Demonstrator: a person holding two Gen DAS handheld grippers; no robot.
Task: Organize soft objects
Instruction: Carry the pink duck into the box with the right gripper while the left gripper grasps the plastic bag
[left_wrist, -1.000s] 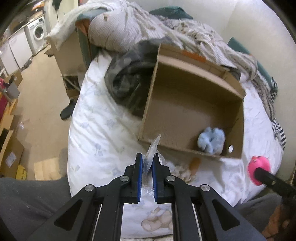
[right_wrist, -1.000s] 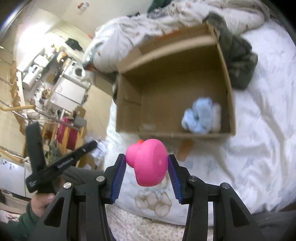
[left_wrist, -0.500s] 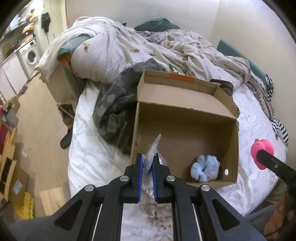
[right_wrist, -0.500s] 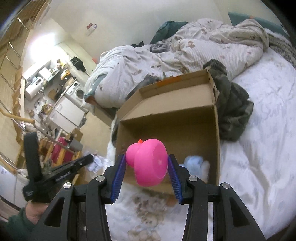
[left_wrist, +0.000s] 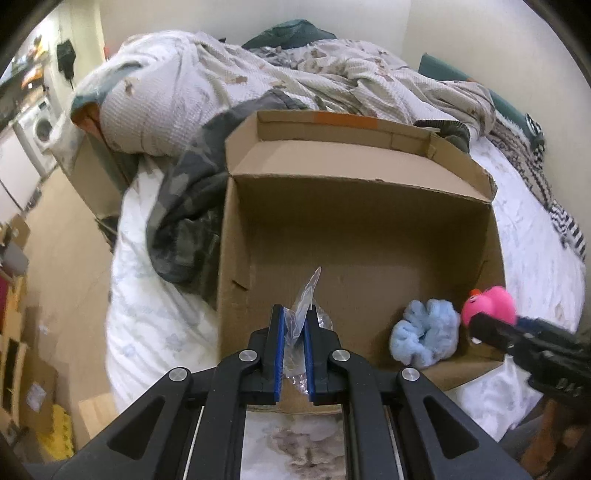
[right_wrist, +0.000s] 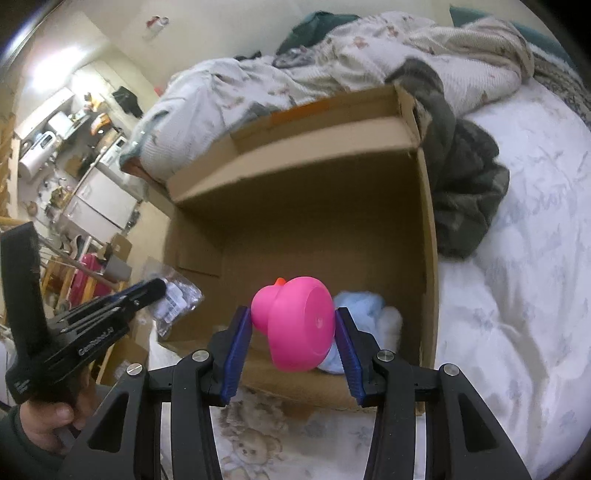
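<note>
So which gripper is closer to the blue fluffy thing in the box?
Right. The right gripper, holding the pink duck, sits just over the blue fluffy thing. The left gripper, pinching a clear plastic bag, is farther left over the cardboard box.

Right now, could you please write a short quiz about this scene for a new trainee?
1. True or false: the right claw holds the pink duck.
2. What does the left claw pinch? A) sock B) clear plastic bag C) book
3. Fill in: the light blue fluffy item lies inside the cardboard ____.

Key: 1 true; 2 B; 3 box.
</note>
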